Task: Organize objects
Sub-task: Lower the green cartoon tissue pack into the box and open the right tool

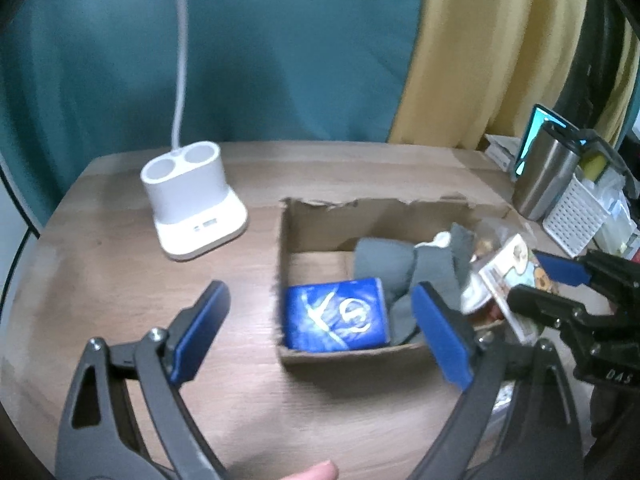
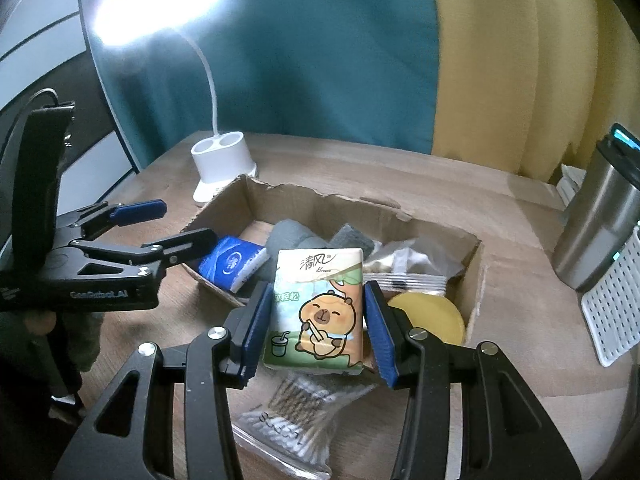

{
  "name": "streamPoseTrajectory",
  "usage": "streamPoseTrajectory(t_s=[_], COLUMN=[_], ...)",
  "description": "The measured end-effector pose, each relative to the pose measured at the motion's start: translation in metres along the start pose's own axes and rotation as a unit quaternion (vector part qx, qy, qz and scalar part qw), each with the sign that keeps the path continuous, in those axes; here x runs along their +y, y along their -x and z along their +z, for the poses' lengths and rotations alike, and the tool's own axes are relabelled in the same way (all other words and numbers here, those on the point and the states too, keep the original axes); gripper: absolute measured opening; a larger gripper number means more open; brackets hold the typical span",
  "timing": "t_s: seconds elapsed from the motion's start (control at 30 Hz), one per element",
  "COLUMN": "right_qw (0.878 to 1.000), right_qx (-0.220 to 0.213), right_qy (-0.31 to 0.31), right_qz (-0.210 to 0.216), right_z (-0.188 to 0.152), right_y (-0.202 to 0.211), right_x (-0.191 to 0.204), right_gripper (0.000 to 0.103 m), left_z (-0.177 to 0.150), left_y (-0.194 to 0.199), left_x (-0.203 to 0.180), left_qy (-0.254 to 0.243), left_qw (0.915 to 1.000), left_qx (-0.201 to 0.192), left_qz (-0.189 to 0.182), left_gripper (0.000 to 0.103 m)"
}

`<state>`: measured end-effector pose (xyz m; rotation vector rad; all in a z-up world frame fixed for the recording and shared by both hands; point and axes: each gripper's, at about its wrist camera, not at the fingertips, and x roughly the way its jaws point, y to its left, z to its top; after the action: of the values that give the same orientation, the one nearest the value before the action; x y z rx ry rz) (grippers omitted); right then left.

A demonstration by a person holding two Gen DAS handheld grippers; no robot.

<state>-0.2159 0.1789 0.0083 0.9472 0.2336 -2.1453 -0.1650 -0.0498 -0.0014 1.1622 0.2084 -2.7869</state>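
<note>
Clamped between the blue pads of the right gripper (image 2: 316, 320) is a tissue pack (image 2: 318, 308) printed with a cartoon capybara, held upright just in front of the cardboard box (image 2: 476, 268). Under it, on the wooden surface (image 2: 520, 360), lies a clear bag of cotton swabs (image 2: 296, 420).

Inside the box sit a blue tissue pack (image 2: 234, 266) at the left end, grey cloth (image 2: 286, 234), some flat packets (image 2: 408, 280) and a yellow round disc (image 2: 430, 316) at the near right corner.

Over at the left, the left gripper (image 1: 316, 328) hovers by the box with its jaws wide apart and nothing between them; one finger overlaps the box's near wall in the left wrist view.

Behind the box stands a white lamp base (image 1: 194, 200) with two round wells and a bendy neck. A steel tumbler (image 2: 600, 216) and a white perforated basket (image 2: 616, 304) crowd the surface's right edge. Teal and yellow curtains (image 1: 280, 48) hang behind.
</note>
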Motion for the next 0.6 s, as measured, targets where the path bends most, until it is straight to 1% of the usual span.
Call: streamPoseTrajectory(t_s=[0.23,0.6], right_qw=[1.000,0.999], right_qx=[0.006,0.024], right_qy=[0.014,0.032], right_qz=[0.002,0.004], right_z=[0.009,0.027], right_y=[-0.012,-0.038], right_x=[0.019,0.042], right_gripper=[0.049,0.049], left_z=[-0.004,-0.007], left_y=[0.000,-0.005], left_x=[0.028,0.056], left_qy=[0.014,0.031], left_qw=[0.9999,0.9995], left_qx=[-0.002,-0.001], left_qz=[0.000,-0.001], left_gripper=[0.093,0.093])
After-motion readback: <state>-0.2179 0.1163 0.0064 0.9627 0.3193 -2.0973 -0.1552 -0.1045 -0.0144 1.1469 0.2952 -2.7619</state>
